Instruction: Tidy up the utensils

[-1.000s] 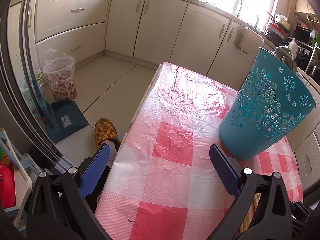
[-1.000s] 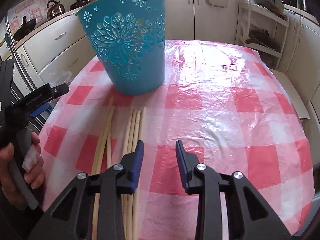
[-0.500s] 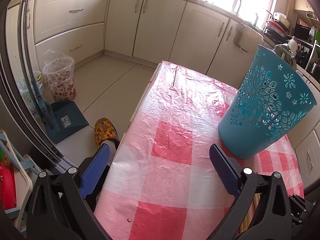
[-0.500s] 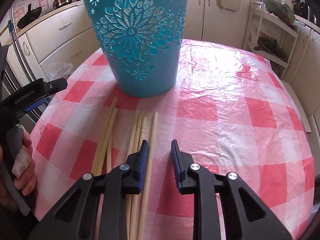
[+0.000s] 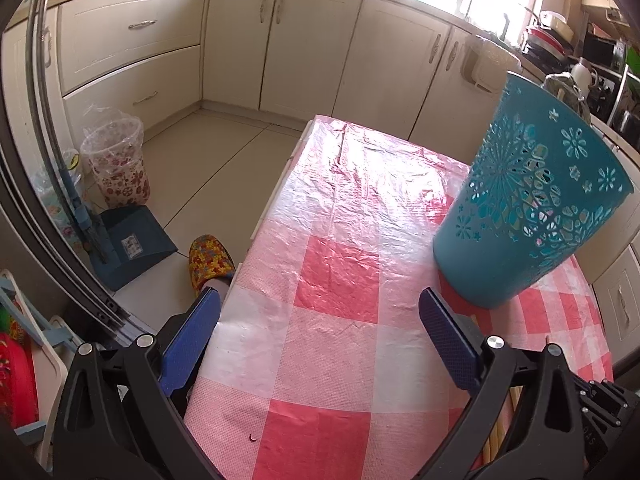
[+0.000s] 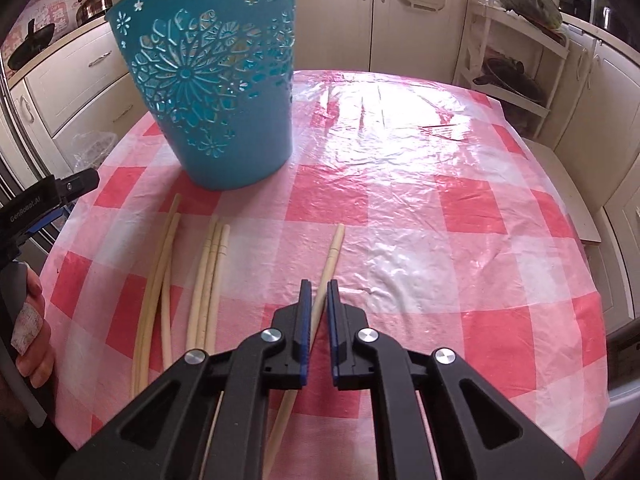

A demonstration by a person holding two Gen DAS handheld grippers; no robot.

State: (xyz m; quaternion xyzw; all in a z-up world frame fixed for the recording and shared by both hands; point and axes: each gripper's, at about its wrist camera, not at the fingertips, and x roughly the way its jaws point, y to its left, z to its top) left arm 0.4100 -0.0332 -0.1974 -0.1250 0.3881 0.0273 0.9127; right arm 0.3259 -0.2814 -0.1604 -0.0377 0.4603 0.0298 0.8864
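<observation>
Cream kitchen cabinets [image 5: 304, 44] behind; red-and-white checked tabletop [image 6: 400, 216] under clear plastic. Teal cut-out basket [image 6: 216, 92] upright at far left of the right view, base on the cloth. Left hand-held gripper [image 5: 320, 320] held wide over the tabletop's near edge, nothing between its blue pads [image 5: 448, 340]; basket [image 5: 528, 200] just beyond its right pad. Right hand-held gripper [image 6: 318, 304] drawn narrow, clamped on a single chopstick [image 6: 334, 248] that ran forward and slightly right, tip apart from the others. Remaining chopsticks [image 6: 208, 280] lay flat in two loose bunches left of it, near the basket's base. Floral slipper [image 5: 210, 260] and patterned bin [image 5: 116, 164] on the floor.
</observation>
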